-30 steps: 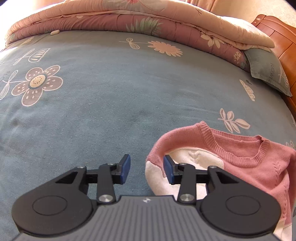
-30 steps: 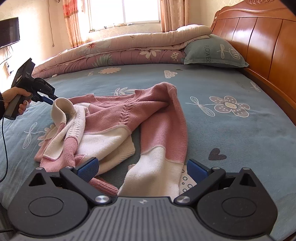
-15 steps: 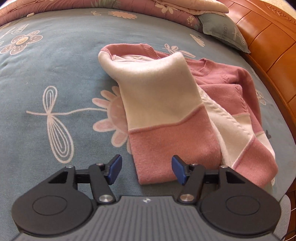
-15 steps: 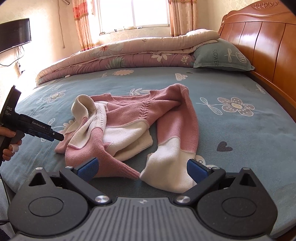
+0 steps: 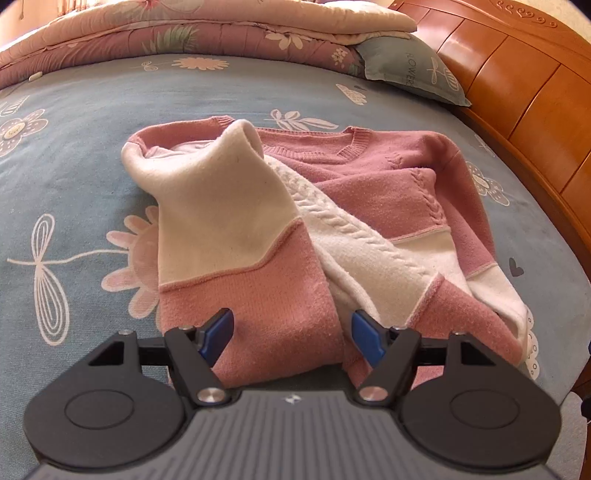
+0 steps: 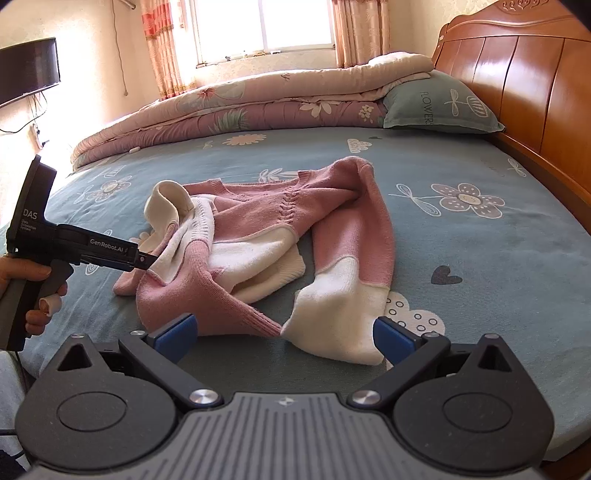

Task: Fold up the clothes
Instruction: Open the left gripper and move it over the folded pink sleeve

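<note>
- A pink and cream knitted sweater (image 6: 280, 221) lies crumpled on a bed, toward its near edge, with its neckline on the far side.
- In the right wrist view, one sleeve (image 6: 351, 266) runs toward the camera on the right. It is pink higher up and cream at the cuff, and the cuff rests flat on the sheet.
- The other sleeve (image 5: 229, 236) is bunched on the left of the sweater. It humps upward in a cream fold, then turns pink at its near end.
- In the left wrist view, a cream cable-knit band (image 5: 354, 236) crosses the sweater's body diagonally, just right of that sleeve.
- The left gripper (image 5: 291, 334) hovers low at the pink end of the bunched sleeve. Its blue fingers (image 5: 218, 334) are parted to a medium gap, one on each side of the cloth, gripping nothing.
- In the right wrist view, that same gripper comes in from the left, and a hand (image 6: 29, 291) holds its black handle.
- The right gripper (image 6: 284, 336) sits at the near edge of the bed, spread wide and empty. The cream cuff lies between its fingers, and I cannot tell if they touch it.
- The sheet (image 6: 461, 166) is blue-grey with flowers, leaves, hearts and clouds.
- A folded pink floral quilt (image 6: 258, 103) lies along the far side of the bed.
- A grey-blue pillow (image 6: 436, 103) lies at the far right against a wooden headboard (image 6: 517, 81).
- A curtained window (image 6: 266, 26) is beyond the quilt, and a dark screen (image 6: 29, 70) hangs on the left wall.
</note>
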Demonstrator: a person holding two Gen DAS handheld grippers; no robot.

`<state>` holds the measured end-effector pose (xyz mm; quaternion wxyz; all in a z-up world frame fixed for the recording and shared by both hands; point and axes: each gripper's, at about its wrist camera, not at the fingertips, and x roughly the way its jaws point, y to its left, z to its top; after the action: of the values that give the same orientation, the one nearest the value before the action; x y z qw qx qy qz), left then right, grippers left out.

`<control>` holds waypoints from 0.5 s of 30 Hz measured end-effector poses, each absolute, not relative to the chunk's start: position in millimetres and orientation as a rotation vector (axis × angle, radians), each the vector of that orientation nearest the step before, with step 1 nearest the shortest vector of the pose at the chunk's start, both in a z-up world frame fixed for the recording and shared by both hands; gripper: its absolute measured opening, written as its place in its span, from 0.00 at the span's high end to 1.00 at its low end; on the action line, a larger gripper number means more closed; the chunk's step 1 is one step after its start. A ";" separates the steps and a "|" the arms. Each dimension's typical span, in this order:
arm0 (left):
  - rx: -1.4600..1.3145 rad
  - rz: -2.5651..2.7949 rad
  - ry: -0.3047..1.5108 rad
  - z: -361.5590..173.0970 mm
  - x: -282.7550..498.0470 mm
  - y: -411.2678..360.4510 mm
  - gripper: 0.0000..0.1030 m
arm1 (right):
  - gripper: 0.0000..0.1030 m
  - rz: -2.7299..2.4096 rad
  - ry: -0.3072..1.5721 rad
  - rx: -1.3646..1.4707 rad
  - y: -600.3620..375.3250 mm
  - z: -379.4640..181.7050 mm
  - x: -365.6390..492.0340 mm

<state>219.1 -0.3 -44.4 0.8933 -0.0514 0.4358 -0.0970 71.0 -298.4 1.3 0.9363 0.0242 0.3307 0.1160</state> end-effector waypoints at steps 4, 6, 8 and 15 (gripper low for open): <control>-0.041 -0.134 0.892 -46.8 219.8 -7.0 0.29 | 0.00 0.223 0.680 0.054 -303.2 -0.4 70.1; -0.017 -0.102 0.886 -46.6 216.3 -5.2 0.27 | 0.00 0.213 0.684 0.062 -307.5 -2.2 70.4; 0.022 -0.050 0.890 -45.3 210.7 2.0 0.27 | 0.00 0.202 0.690 0.071 -311.8 -5.1 71.6; 0.067 0.016 0.921 -52.3 217.9 0.2 0.27 | 0.00 0.226 0.710 0.096 -308.9 -15.2 79.4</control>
<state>217.9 0.2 -52.3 0.8952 0.0321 0.4445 0.0079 79.4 -308.9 -15.2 0.9303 0.0470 0.3466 0.1105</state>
